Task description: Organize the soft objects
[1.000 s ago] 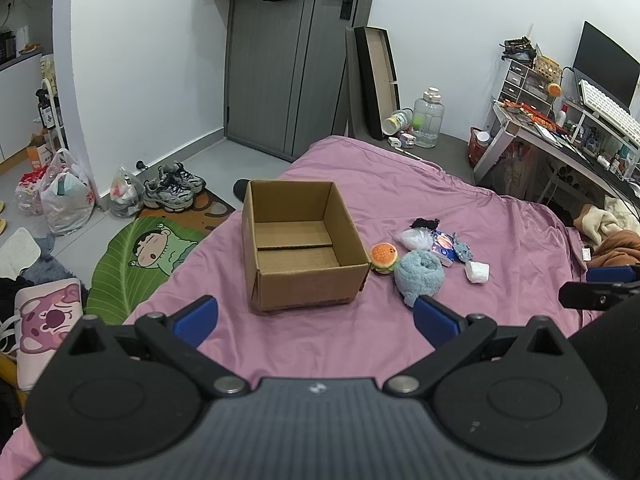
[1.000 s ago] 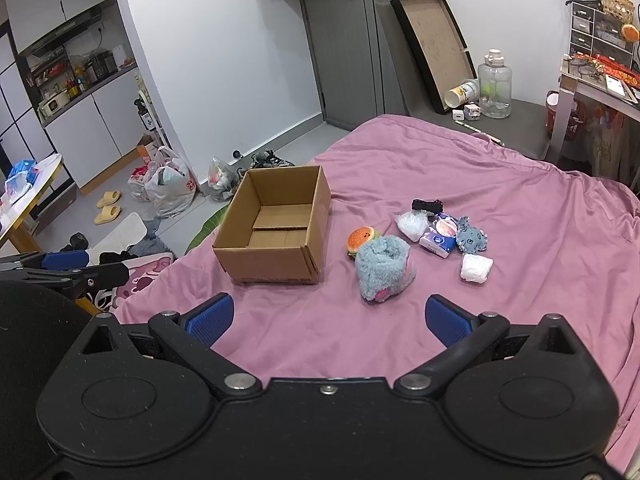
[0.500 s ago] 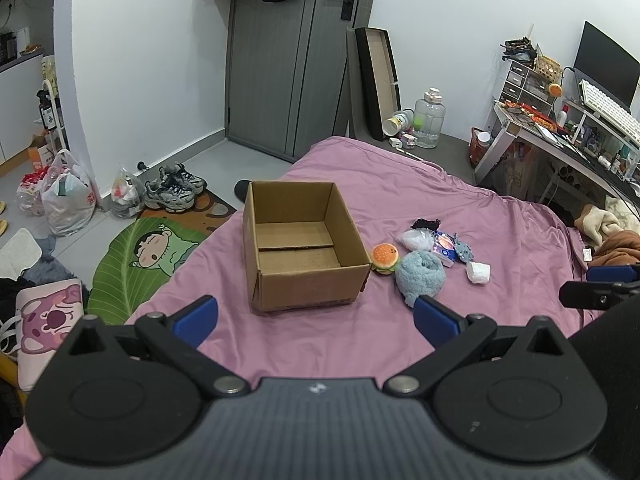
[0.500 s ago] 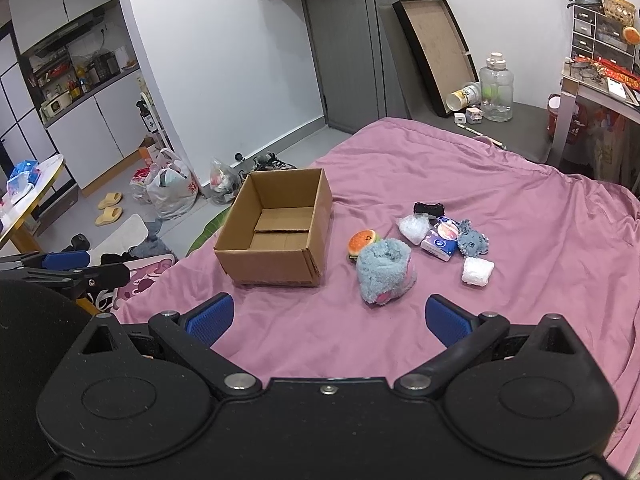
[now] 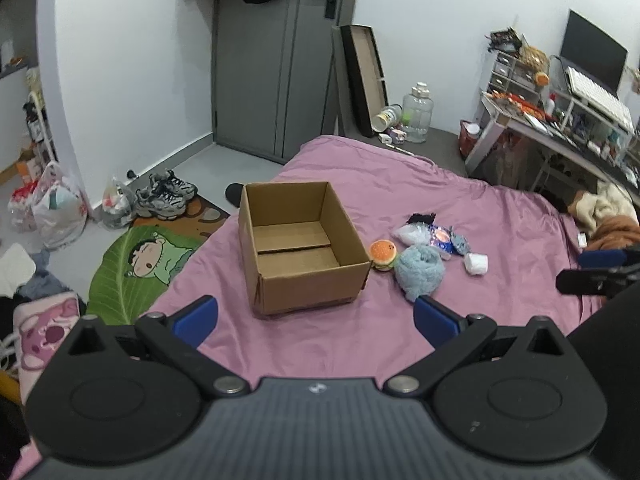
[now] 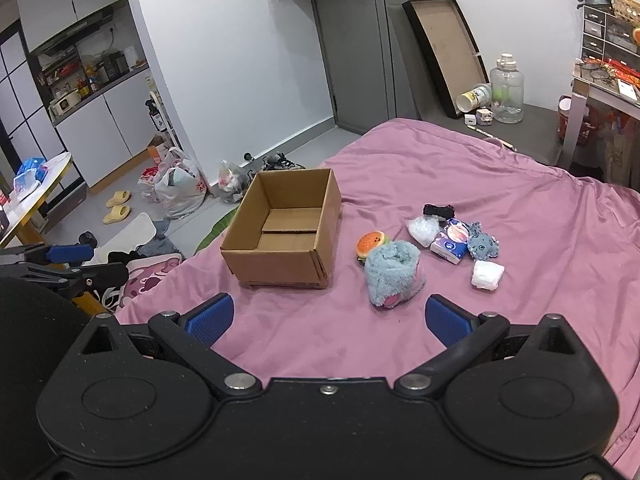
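nearest of all, the left gripper [image 5: 316,316] hangs over the pink bedspread [image 5: 320,344] with its blue-padded jaws spread wide and nothing between them. the right gripper [image 6: 328,320] beside it is the same, jaws wide apart and empty, pointed down the bed.

just past the fingers sits the open cardboard box [image 5: 300,248], upright on the bedspread, nothing inside but its folded bottom flaps. to the right of it the soft things lie in a loose cluster: a fluffy blue plush [image 6: 392,276] closest, with a little burger toy [image 6: 372,244] touching it on the box side. behind those come a crinkly clear bag [image 6: 422,230], a tissue pack [image 6: 452,240], a small grey-blue plush [image 6: 482,244] and a white rolled bundle [image 6: 486,274] set a bit apart, then a small black item [image 6: 438,211] farthest back.

beyond the bed, a clear water jug [image 6: 506,88] stands on the floor by a leaning tray, and the grey door [image 5: 276,60] closes off the far wall.
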A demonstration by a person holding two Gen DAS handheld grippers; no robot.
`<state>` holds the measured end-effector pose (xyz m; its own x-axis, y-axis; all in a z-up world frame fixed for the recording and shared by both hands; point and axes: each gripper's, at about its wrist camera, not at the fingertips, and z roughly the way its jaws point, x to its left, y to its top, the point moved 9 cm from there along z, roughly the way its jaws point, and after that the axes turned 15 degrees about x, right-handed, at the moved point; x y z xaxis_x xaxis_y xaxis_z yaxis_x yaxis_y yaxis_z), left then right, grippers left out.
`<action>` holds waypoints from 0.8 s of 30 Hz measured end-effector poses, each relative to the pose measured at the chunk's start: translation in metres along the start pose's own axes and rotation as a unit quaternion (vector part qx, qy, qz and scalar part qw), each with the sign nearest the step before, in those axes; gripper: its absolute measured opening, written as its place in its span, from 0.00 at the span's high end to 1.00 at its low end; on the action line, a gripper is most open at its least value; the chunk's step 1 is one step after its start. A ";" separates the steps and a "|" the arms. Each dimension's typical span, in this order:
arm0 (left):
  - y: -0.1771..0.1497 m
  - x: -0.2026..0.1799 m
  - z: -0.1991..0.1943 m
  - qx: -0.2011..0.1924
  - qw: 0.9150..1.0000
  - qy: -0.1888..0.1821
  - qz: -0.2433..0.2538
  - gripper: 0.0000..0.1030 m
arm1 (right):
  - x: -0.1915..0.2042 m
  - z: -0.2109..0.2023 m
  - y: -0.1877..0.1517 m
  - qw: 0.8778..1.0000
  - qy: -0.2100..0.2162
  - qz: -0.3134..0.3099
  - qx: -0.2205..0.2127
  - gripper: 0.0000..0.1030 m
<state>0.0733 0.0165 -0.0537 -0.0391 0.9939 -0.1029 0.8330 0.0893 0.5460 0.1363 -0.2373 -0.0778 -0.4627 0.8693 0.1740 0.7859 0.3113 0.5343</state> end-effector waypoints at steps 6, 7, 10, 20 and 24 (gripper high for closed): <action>0.006 0.002 0.013 0.006 1.000 0.002 0.022 0.00 | -0.006 0.006 0.000 1.000 -0.002 0.012 0.000 0.00; 0.008 0.002 0.017 0.007 1.000 0.003 0.027 0.00 | -0.007 0.006 0.000 1.000 -0.003 0.014 -0.001 0.00; 0.012 0.001 0.025 0.009 0.999 -0.001 0.031 0.00 | -0.013 0.010 0.001 1.000 -0.010 0.019 -0.005 0.00; 0.030 -0.010 0.057 0.016 0.998 -0.005 0.061 0.01 | -0.037 0.023 0.005 0.998 -0.004 0.054 -0.009 0.00; 0.044 -0.016 0.064 0.009 0.997 -0.025 0.074 0.01 | -0.046 0.031 0.007 0.998 -0.002 0.067 -0.010 0.00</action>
<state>0.1460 0.0002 -0.0812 0.1117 0.9916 -0.0648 0.8376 -0.0588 0.5431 0.1756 -0.2633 -0.1078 -0.3533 0.9037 0.2418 0.8316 0.1850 0.5236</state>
